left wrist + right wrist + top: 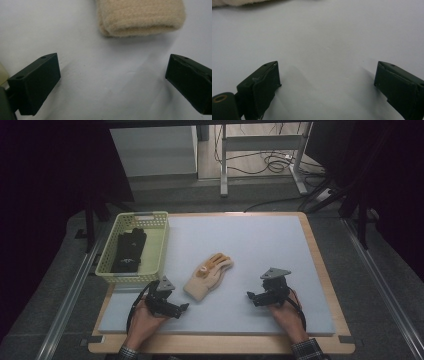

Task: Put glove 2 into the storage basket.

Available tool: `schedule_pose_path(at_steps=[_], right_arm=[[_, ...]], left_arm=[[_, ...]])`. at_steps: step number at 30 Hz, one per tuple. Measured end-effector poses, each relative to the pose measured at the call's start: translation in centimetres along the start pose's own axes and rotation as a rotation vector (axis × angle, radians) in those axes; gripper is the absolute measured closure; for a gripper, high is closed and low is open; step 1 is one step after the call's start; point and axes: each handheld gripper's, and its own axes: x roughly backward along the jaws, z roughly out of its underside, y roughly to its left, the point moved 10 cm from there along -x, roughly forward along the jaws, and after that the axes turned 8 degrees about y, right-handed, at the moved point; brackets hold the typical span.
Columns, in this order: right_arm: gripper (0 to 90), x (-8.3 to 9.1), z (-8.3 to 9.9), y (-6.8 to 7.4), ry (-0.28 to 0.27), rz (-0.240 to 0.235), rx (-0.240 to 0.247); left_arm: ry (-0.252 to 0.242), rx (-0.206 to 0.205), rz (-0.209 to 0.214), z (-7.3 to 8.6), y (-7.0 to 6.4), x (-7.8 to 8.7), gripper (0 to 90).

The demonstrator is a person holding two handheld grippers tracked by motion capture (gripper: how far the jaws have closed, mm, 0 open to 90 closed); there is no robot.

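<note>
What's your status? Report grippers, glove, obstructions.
Left gripper open, jaws short of glove cuff. Right gripper open, farther off. Nothing between.

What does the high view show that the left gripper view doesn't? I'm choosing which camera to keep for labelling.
High view alone: the yellow basket with a black glove inside, both hands, the right gripper, and the beige glove's fingers. Left gripper view alone: a close look at the ribbed cuff and at the left gripper, jaws wide apart with nothing between them. Both share the beige glove on the pale mat.
</note>
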Motion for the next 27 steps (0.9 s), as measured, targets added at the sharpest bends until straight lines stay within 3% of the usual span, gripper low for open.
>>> schedule_pose_path(at_steps=[7, 17, 27], right_arm=[[6.0, 0.0, 0.0, 0.0, -0.001, 0.002, 0.001], [6.0, 0.0, 0.0, 0.0, -0.001, 0.003, 0.002], [6.1, 0.0, 0.0, 0.0, -0.001, 0.002, 0.001]], left_arm=[[0.003, 0.008, 0.012, -1.1, -0.6, 0.2, 0.0], [-0.004, -0.009, 0.027, -4.9, -1.3, 0.4, 0.0], [0.023, -0.018, 0.023, -8.5, -1.3, -1.4, 0.0]])
